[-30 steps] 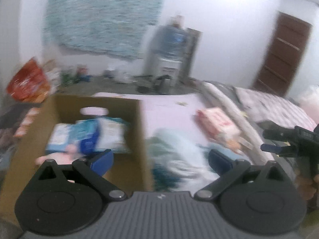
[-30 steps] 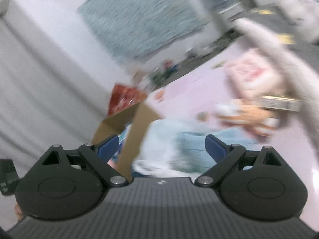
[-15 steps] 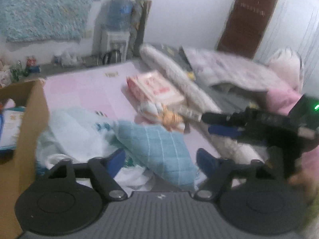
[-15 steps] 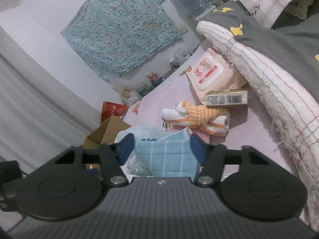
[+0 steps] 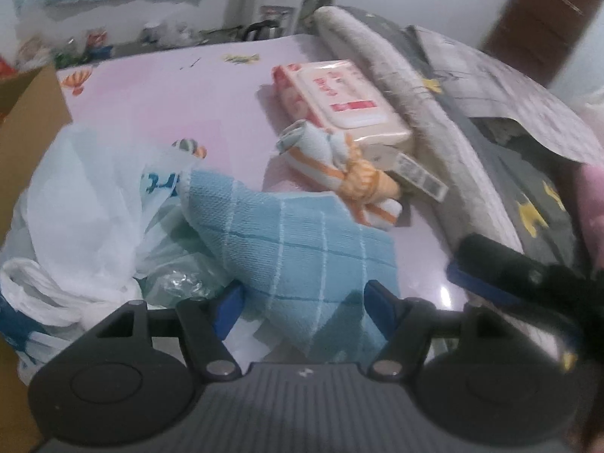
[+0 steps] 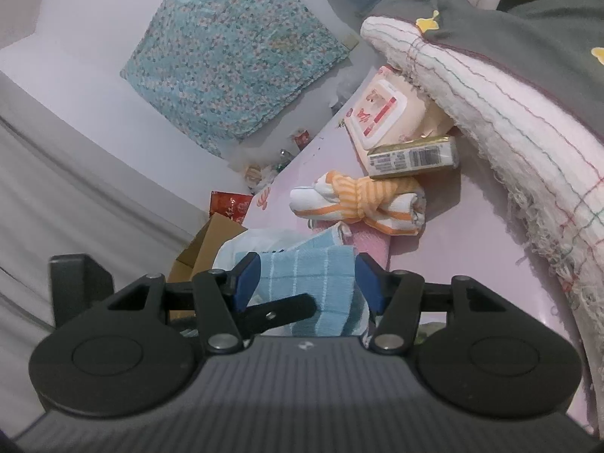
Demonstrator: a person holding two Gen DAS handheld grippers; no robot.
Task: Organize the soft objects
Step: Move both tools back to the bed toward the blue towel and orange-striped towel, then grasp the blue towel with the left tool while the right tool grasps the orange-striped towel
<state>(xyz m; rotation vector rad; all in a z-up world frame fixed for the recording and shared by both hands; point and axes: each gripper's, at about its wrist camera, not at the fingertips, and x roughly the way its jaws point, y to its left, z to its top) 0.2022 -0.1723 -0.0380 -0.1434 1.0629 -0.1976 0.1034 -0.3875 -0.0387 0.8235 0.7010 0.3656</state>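
A light blue checked cloth (image 5: 294, 241) lies on the pink sheet, partly over a white plastic bag (image 5: 87, 211). My left gripper (image 5: 304, 302) is open, its blue pads on either side of the cloth's near corner. My right gripper (image 6: 307, 281) is open too, with the same cloth (image 6: 309, 283) between its pads. The right gripper's finger shows in the left wrist view (image 5: 502, 264). A knotted orange and white towel (image 5: 339, 177) lies beyond the cloth, also in the right wrist view (image 6: 362, 200).
A pink wipes pack (image 5: 336, 98) and a small barcoded packet (image 6: 413, 156) lie behind the towel. A cardboard box (image 5: 26, 113) stands at the left. A rolled white blanket (image 6: 509, 124) and a grey quilt (image 5: 528, 204) bound the right side.
Both grippers swung from the cardboard box to the right and came down close around the blue checked cloth. Their jaws stand narrower than before.
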